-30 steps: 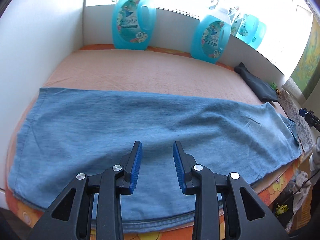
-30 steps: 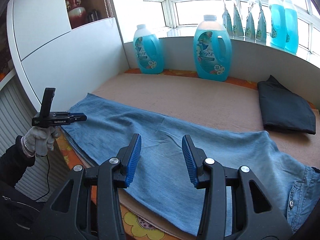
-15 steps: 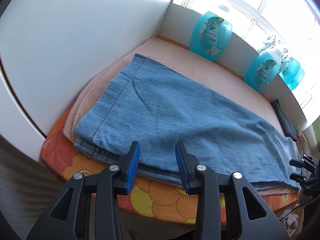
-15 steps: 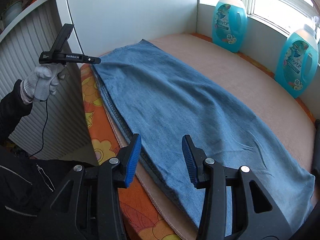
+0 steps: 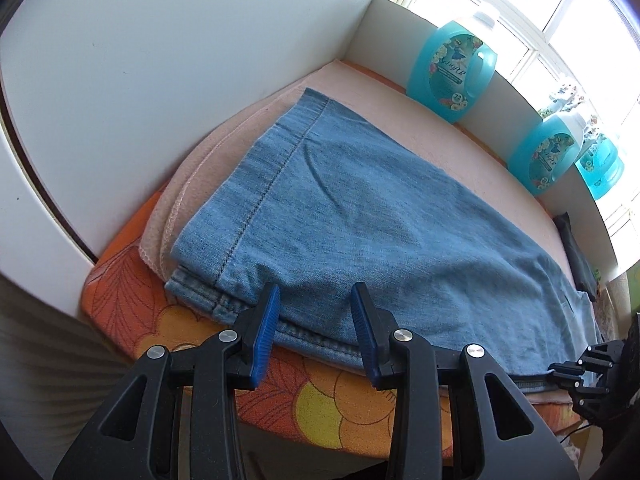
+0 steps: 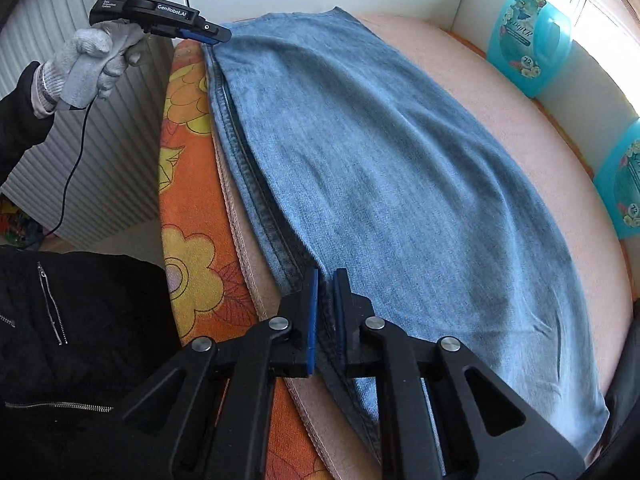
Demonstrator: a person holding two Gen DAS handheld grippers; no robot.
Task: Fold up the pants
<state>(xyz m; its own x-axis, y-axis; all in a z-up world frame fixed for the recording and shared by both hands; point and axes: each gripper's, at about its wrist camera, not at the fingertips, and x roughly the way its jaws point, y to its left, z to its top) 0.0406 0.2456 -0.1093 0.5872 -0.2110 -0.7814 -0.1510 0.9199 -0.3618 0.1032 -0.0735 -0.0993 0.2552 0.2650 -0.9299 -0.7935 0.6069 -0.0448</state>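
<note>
Light blue jeans (image 5: pixel 372 216) lie flat, folded lengthwise, on a peach blanket. My left gripper (image 5: pixel 316 312) is open, its jaws on either side of the near edge of the jeans close to the leg hem. It also shows in the right wrist view (image 6: pixel 208 36), held by a gloved hand at the hem corner. My right gripper (image 6: pixel 325 292) is shut on the near seam edge of the jeans (image 6: pixel 380 152), further toward the waist end. It shows at the lower right of the left wrist view (image 5: pixel 580 372).
An orange flowered mattress (image 5: pixel 320 400) lies under the peach blanket (image 5: pixel 440 132). A white wall panel (image 5: pixel 140 80) stands at the hem end. Blue detergent bottles (image 5: pixel 452 68) line the back ledge. A folded dark garment (image 5: pixel 576 252) lies at the far end. A radiator (image 6: pixel 80 120) is beside the bed.
Both grippers moved down to the near edge of the jeans. The right gripper went from open to shut on the seam edge. The left came close to the hem corner, still open.
</note>
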